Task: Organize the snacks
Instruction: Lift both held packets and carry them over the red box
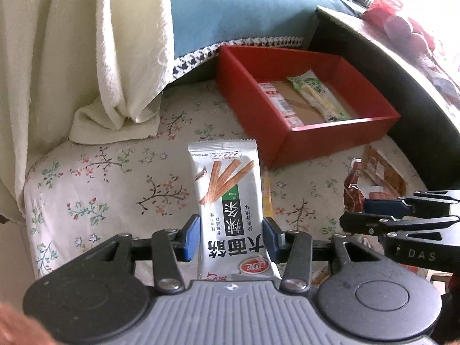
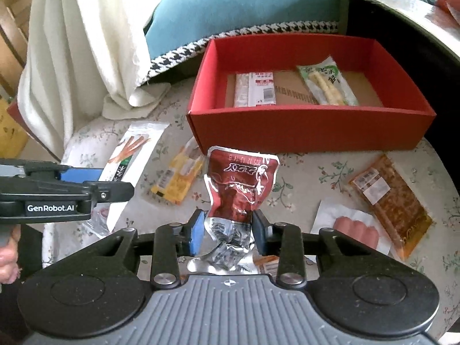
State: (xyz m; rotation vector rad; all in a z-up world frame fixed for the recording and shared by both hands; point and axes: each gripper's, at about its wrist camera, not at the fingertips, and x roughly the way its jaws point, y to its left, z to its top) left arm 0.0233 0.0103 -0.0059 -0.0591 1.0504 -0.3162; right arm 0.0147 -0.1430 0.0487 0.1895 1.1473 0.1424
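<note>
Between the fingers: left gripper (image 1: 231, 234) pinched a white snack pack (image 1: 228, 201), right gripper (image 2: 227, 231) pinched a dark red pouch (image 2: 240, 184) | ahead of them: red box (image 2: 310, 126) held two packs | left: yellow pack (image 2: 176, 182), orange pack (image 2: 388, 195), sausages (image 2: 356, 230) on the table.

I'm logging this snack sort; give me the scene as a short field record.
left hand-held gripper: shut on white snack packet
right hand-held gripper: shut on dark red foil pouch
red box: holds two packets
loose on floral cloth: yellow packet, orange-brown packet, sausage packet
</note>
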